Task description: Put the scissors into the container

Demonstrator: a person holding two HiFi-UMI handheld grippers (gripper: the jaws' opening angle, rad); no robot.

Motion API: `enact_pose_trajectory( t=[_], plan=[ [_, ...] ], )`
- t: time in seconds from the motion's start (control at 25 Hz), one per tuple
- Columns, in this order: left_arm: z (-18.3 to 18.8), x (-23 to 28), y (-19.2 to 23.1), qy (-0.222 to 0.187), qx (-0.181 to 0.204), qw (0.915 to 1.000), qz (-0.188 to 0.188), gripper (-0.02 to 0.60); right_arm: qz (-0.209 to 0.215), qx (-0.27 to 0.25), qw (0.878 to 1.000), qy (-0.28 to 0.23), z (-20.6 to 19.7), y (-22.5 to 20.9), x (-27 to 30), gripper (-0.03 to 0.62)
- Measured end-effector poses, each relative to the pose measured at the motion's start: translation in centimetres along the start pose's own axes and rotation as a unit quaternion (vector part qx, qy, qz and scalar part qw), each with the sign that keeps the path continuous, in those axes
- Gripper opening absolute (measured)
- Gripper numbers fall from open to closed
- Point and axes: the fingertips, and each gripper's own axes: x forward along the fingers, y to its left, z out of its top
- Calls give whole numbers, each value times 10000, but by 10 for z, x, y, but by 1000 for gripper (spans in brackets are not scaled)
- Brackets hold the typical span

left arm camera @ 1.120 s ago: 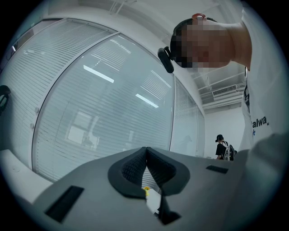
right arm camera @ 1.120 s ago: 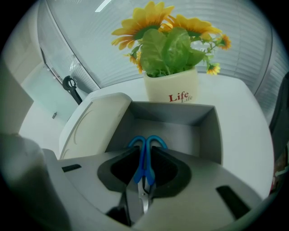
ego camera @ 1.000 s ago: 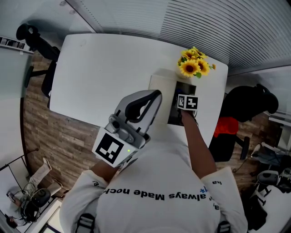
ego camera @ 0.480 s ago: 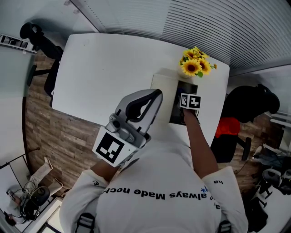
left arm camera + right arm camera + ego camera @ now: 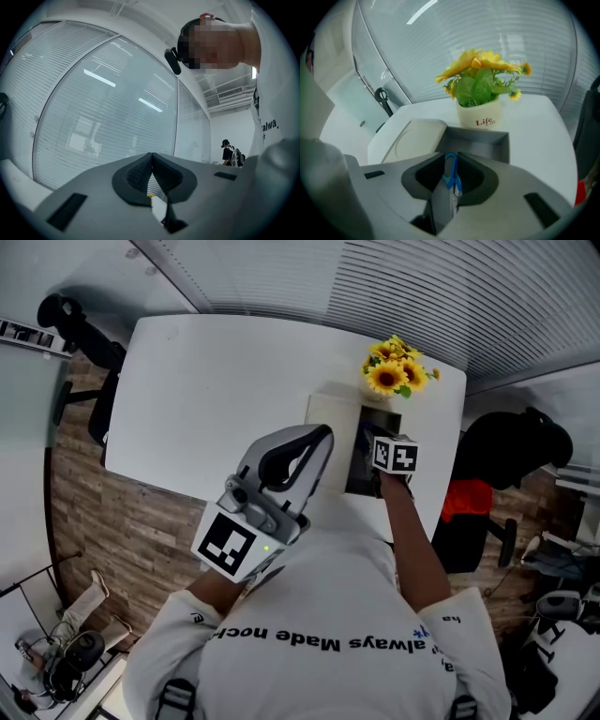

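Blue-handled scissors (image 5: pixel 451 174) sit between the pads of my right gripper (image 5: pixel 452 158), handles pointing away from me, and the pads press on them. The jaws have just been closing slightly with the scissors between them. This gripper (image 5: pixel 380 448) hangs tilted down over the dark grey open container (image 5: pixel 480 140), which lies on the white table (image 5: pixel 216 381) in front of the flower pot. My left gripper (image 5: pixel 317 435) is held up near my chest, well left of the container (image 5: pixel 358 479). In the left gripper view its pads (image 5: pixel 140 173) meet, with nothing between them.
A white pot of yellow sunflowers (image 5: pixel 480 117) stands just behind the container, also seen in the head view (image 5: pixel 392 376). A white lid or board (image 5: pixel 415 138) lies against the container's left side. Office chairs (image 5: pixel 511 451) stand at the table's ends.
My right gripper has risen a little above the container with the scissors still in it. The left gripper has stayed where it was.
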Motion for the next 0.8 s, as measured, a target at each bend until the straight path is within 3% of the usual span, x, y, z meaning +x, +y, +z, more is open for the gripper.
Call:
enact_pose_trajectory(
  t=[0.8],
  plan=[
    [-1, 8, -1, 17, -20, 10000, -63, 18, 91, -1021, 9890, -1063, 43, 23, -75, 60]
  ],
)
